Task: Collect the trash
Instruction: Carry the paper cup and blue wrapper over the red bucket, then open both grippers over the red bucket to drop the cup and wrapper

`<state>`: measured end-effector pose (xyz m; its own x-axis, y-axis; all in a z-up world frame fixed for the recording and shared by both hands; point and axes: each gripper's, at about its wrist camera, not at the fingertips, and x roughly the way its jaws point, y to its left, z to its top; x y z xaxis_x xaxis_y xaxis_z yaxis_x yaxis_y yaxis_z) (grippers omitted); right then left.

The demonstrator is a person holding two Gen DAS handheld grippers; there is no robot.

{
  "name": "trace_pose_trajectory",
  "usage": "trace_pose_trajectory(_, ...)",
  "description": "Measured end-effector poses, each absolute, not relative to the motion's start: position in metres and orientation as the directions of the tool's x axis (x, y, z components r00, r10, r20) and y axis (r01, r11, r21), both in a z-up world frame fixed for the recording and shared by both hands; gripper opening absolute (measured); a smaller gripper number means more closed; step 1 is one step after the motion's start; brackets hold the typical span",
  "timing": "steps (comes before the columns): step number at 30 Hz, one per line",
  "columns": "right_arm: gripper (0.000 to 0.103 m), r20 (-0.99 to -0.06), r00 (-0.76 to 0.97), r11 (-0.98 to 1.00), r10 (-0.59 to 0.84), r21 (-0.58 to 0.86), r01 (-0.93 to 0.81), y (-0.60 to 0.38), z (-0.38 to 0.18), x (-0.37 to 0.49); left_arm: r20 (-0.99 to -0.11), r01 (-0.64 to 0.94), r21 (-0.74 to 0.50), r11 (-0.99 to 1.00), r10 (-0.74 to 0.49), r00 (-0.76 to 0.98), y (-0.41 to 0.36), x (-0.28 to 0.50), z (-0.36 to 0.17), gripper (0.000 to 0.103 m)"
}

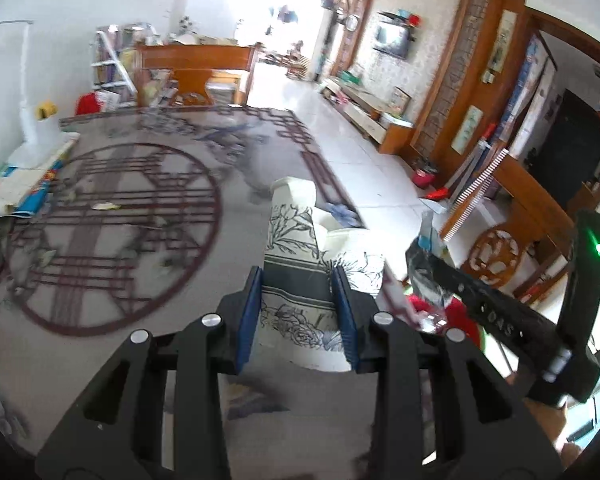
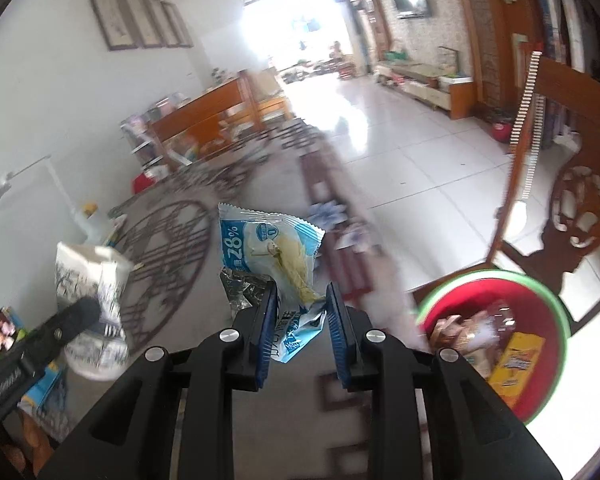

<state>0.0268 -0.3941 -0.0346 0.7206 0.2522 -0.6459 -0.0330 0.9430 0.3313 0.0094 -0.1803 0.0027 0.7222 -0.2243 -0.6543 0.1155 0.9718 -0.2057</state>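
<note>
My left gripper (image 1: 298,280) is shut on a white paper cup with black flower prints (image 1: 296,232), held tilted above the glass table (image 1: 112,208). The cup and the left gripper also show in the right wrist view (image 2: 90,280). My right gripper (image 2: 302,296) is shut on a blue and white snack wrapper (image 2: 268,248) with a crumpled silvery foil wrapper (image 2: 244,284) beside it. The right gripper and its wrappers show in the left wrist view (image 1: 432,276). A red bin with a green rim (image 2: 496,292), holding several wrappers, stands low at the right.
More crumpled blue and white wrappers (image 2: 340,220) lie at the table's far edge. Papers and a white bottle (image 1: 36,148) sit at the table's left. A carved wooden chair (image 2: 572,200) stands right of the bin. Small scraps (image 1: 106,206) lie on the glass.
</note>
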Motion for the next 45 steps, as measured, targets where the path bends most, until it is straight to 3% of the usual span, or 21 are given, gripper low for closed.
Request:
trace_pose_trajectory(7,0.026,-0.682,0.728,0.924,0.065,0.316,0.215,-0.481,-0.040,0.016,-0.672,0.275,-0.231,0.933,-0.358,0.648,-0.250,0.017,-0.008,0.034)
trace_pose_trajectory(12,0.026,-0.719,0.695,0.875,0.012,0.344,0.341,-0.528,-0.057,0.006,-0.692,0.364,-0.260,0.894,-0.436,0.575,-0.306,0.026,-0.021,0.034)
trace_pose_trajectory(27,0.029,-0.742,0.671,0.835,-0.005,0.367,0.411,-0.561,-0.069,-0.001,-0.728,0.430,-0.246,0.869,-0.458,0.510,-0.365,0.047,-0.036,0.034)
trace_pose_trajectory(29,0.033,-0.749,0.663,0.832,-0.011,0.361,0.421,-0.562,-0.071,-0.001,-0.725,0.424,-0.242,0.873,-0.453,0.518,-0.367,0.050,-0.038,0.034)
trace_pose_trajectory(30,0.038,-0.752,0.659,0.830,-0.014,0.359,0.427,-0.562,-0.071,-0.001,-0.720,0.422,-0.236,0.875,-0.449,0.529,-0.368,0.050,-0.038,0.040)
trace_pose_trajectory(31,0.050,-0.754,0.656,0.824,-0.020,0.359,0.438,-0.563,-0.072,-0.001,-0.716,0.423,-0.233,0.876,-0.449,0.535,-0.368,0.050,-0.038,0.046)
trace_pose_trajectory(32,0.057,-0.754,0.656,0.821,-0.025,0.359,0.444,-0.564,-0.072,-0.002,-0.711,0.423,-0.231,0.876,-0.449,0.541,-0.368,0.049,-0.038,0.060)
trace_pose_trajectory(36,0.063,-0.760,0.649,0.827,-0.038,0.340,0.447,-0.563,-0.073,0.001,-0.690,0.418,-0.231,0.878,-0.451,0.566,-0.363,0.047,-0.035,0.078)
trace_pose_trajectory(42,0.074,-0.755,0.655,0.848,-0.022,0.333,0.413,-0.546,-0.069,0.010,-0.645,0.366,-0.240,0.899,-0.430,0.632,-0.330,0.037,-0.021,0.096)
trace_pose_trajectory(45,0.080,-0.734,0.680,0.872,-0.014,0.324,0.368,-0.527,-0.059,0.017,-0.607,0.300,-0.206,0.932,-0.362,0.708,-0.304,0.028,-0.011,0.098)
